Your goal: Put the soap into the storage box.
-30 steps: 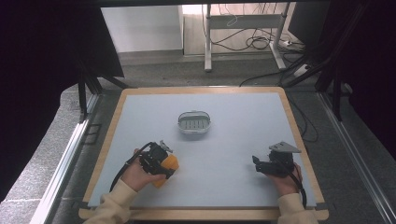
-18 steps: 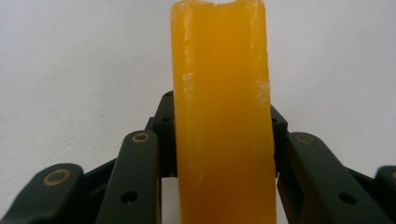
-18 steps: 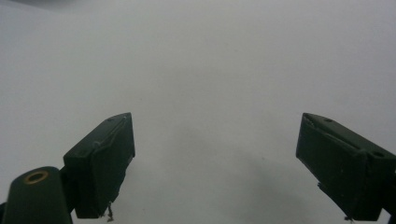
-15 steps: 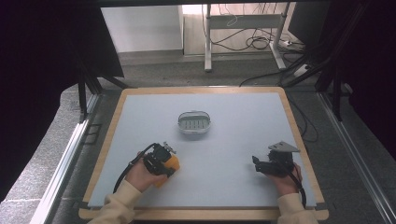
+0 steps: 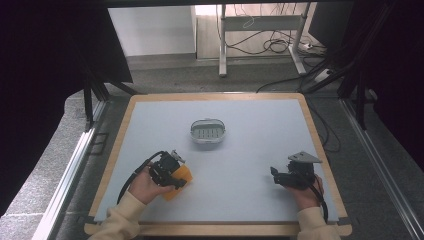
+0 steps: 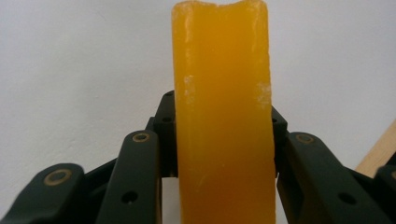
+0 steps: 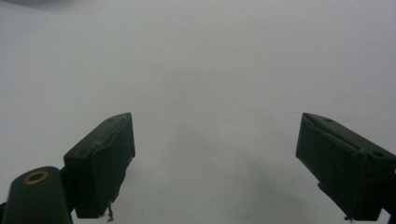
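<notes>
High view: left gripper [image 5: 172,172] low (clamping sponge [image 5: 181,176])

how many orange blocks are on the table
1. The orange block is clamped between the left gripper jaws at the table's near-left area; none lies in the soap dish.

Overhead view; two close table-level views

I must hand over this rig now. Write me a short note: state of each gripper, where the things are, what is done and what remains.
Left gripper: shut on the orange soap bar, near the table's front left.
Right gripper: open, holding nothing, low over the front right.
Soap dish: mid-table, nothing in it.
Done: bar is gripped.
Left: probably carry the bar forward and set it in the dish.
</notes>
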### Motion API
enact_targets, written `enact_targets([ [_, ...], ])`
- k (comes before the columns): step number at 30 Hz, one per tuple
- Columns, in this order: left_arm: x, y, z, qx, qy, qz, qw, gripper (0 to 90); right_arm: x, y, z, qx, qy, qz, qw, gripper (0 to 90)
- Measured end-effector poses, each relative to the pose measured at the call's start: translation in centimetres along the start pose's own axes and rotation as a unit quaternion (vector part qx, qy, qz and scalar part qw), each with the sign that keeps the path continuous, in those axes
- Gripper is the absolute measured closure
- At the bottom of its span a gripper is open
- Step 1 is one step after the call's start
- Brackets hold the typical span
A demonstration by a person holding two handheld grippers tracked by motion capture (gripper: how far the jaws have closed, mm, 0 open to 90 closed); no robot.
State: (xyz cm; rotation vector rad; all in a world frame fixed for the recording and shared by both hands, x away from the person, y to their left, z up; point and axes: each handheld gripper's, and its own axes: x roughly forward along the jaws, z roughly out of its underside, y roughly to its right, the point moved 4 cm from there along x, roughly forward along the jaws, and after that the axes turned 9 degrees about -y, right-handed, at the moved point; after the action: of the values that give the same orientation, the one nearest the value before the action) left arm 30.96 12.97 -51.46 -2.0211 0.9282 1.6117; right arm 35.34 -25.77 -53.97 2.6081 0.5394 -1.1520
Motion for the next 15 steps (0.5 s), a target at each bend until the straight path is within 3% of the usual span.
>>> enact_targets([
  [3,-0.28,-0.3,0.13,-0.004,0.005,-0.012,0.9999,61.4,-0.03,-0.01,-0.01,-0.001,0.003,-0.003,1.0,12.1],
  [15,-1.13,-1.09,0.6,-0.001,0.013,-0.008,0.9999,61.4,-0.06,-0.06,-0.04,-0.004,0.003,-0.002,1.0,12.0],
])
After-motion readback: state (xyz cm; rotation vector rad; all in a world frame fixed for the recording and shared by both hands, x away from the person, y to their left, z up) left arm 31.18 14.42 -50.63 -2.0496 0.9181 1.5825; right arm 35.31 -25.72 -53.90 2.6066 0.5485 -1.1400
